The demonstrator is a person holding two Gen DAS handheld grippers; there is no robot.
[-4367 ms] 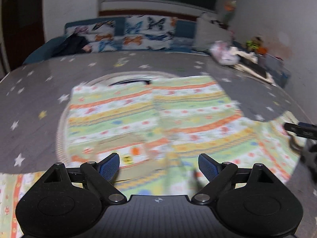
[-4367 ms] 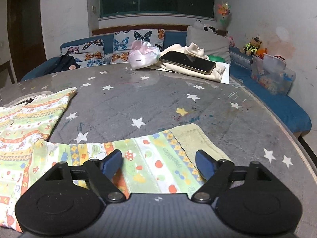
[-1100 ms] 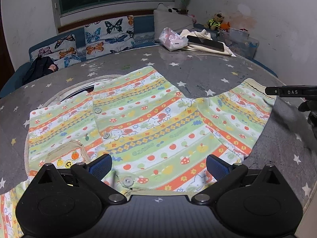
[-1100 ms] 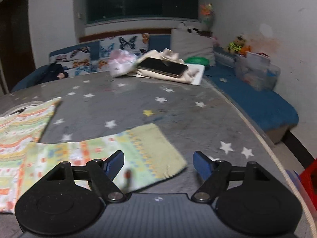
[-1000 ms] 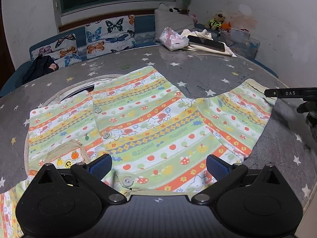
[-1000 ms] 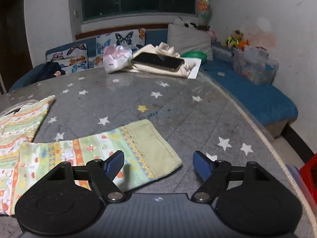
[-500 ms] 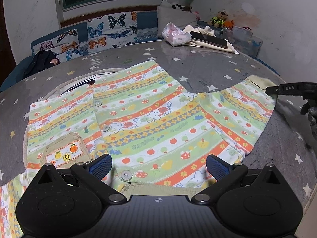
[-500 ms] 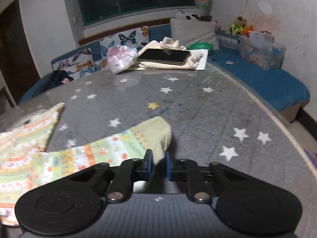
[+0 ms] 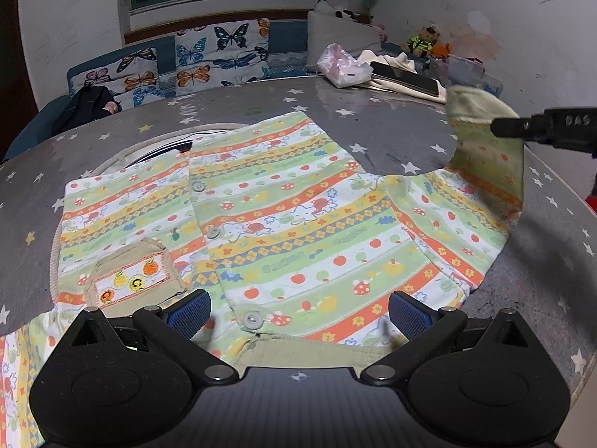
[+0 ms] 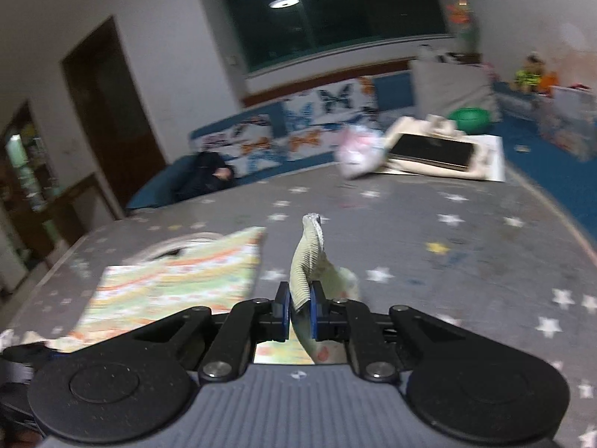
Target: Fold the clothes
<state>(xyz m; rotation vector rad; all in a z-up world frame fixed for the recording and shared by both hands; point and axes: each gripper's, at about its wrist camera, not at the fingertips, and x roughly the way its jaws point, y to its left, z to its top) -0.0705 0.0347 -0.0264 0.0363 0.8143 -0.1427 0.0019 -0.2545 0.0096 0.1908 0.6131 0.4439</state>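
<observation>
A child's striped shirt [image 9: 291, 224] with fruit and elephant prints and buttons lies spread on the grey star-patterned table [image 9: 391, 130]. Its right sleeve [image 9: 485, 156] is lifted off the table, its beige cuff pinched by my right gripper [image 9: 500, 125], which reaches in from the right edge. In the right wrist view the right gripper [image 10: 299, 310] is shut on that cuff [image 10: 308, 261], which stands up between the blue pads. My left gripper [image 9: 298, 308] stands open just above the shirt's near hem, touching nothing.
At the table's far right lie a pink bag [image 9: 345, 65] and a dark tablet [image 9: 405, 78] on cream cloth. A blue sofa with butterfly cushions [image 9: 209, 59] runs behind. The table's edge curves past on the right [image 10: 559, 216].
My right gripper closed on the sleeve cuff and raised it off the table, swinging left toward the shirt's body. The left gripper has stayed open over the hem.
</observation>
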